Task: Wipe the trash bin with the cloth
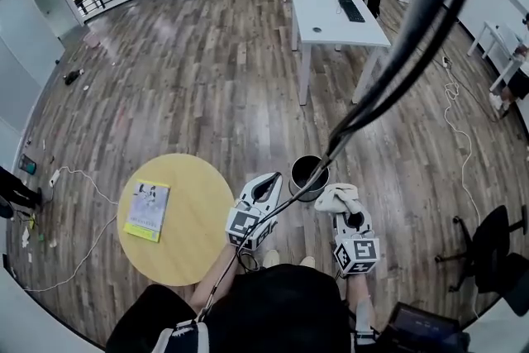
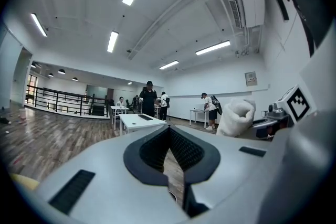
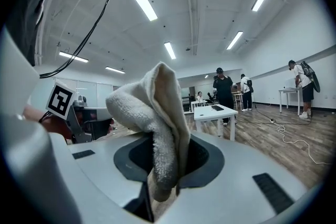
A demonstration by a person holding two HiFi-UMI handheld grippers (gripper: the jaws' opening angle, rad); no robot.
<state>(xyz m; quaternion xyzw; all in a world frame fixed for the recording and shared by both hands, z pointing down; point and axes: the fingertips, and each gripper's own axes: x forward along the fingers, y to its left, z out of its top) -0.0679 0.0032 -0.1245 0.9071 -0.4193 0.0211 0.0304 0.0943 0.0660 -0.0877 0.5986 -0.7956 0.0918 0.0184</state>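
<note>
A black round trash bin point(image 1: 307, 176) stands on the wood floor in the head view, just beyond both grippers. My right gripper point(image 1: 344, 209) point(image 3: 165, 165) is shut on a white terry cloth point(image 1: 338, 196) point(image 3: 152, 113), which bunches up above the jaws, right of the bin's rim and apart from it. My left gripper point(image 1: 266, 184) point(image 2: 169, 136) hangs just left of the bin, its jaws together and holding nothing. In the left gripper view the cloth point(image 2: 234, 117) shows at the right. Neither gripper view shows the bin.
A round yellow table point(image 1: 198, 244) with a booklet point(image 1: 147, 209) sits to my left. Farther off is a white desk point(image 1: 331, 12) with a keyboard and a person beside it. An office chair point(image 1: 488, 244) stands at the right. Cables trail over the floor.
</note>
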